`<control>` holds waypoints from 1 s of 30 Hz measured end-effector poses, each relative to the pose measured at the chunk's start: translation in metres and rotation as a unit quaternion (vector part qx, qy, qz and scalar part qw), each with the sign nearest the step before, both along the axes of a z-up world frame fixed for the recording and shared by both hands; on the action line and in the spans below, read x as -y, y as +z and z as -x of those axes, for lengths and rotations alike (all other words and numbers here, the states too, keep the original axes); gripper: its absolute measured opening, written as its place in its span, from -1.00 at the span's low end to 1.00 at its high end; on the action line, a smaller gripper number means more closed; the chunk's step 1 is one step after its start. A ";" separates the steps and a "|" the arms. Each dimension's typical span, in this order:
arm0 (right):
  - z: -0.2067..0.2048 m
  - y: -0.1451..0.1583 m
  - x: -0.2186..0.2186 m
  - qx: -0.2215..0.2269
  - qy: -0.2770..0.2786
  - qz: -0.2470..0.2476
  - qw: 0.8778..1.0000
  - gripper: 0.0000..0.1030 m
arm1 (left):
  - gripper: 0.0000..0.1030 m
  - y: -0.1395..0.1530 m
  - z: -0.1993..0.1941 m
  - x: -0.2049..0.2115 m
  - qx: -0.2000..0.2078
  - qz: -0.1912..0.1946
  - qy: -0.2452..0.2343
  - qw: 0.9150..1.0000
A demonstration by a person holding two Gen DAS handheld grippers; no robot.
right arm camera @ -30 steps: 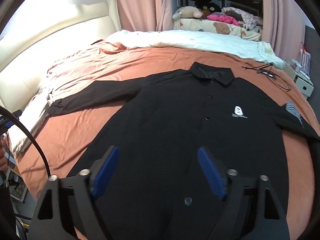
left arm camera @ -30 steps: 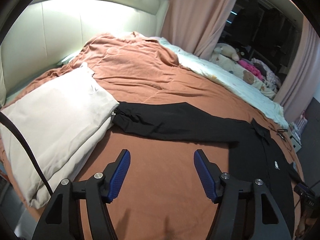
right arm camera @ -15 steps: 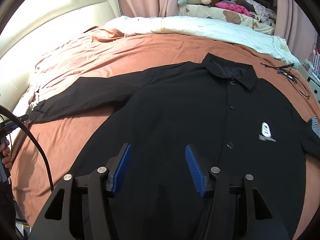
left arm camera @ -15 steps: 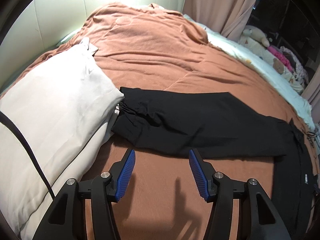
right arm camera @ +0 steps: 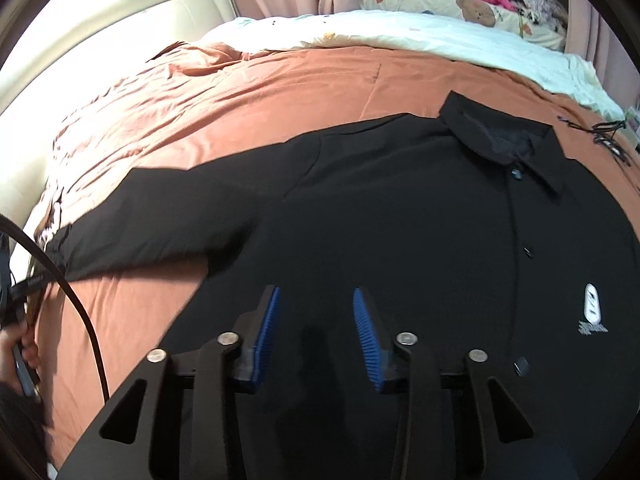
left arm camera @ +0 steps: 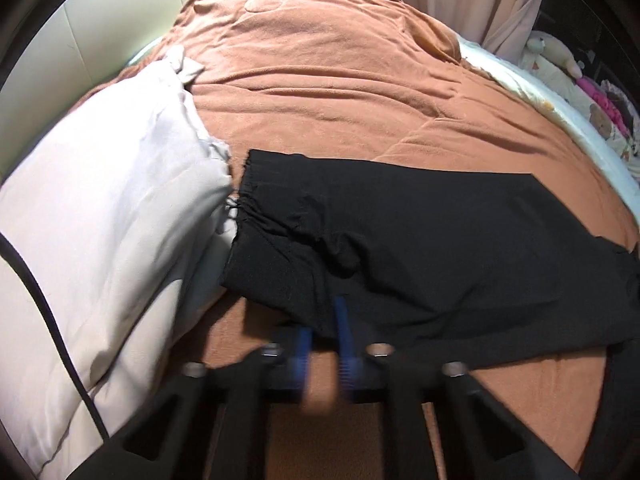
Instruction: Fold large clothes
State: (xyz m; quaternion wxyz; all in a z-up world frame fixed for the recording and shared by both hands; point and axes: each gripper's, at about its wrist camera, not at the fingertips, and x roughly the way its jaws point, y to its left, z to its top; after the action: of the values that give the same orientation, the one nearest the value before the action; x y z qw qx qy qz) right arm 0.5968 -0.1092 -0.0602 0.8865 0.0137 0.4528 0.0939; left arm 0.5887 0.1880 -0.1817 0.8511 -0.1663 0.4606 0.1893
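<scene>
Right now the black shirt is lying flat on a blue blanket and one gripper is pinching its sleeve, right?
Almost. The blanket is orange-brown, not blue, as the right wrist view shows. The black shirt does lie flat on it, and the left gripper is closing on the sleeve edge.

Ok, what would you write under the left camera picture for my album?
Left gripper pinching the near edge of the black shirt sleeve on the rust-orange bedspread, beside a pale folded quilt.
</scene>
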 end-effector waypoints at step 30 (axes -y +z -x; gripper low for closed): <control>0.016 0.023 0.084 0.000 -0.042 -0.087 0.995 0.40 | -0.97 0.310 -0.037 0.226 0.265 -0.039 -0.238 0.934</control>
State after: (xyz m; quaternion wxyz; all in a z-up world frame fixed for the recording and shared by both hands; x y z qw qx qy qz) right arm 0.5804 -0.1933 -0.0368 0.8853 0.1098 0.4416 0.0958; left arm 0.6254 -0.0379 0.1281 0.9681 -0.0628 0.2369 -0.0517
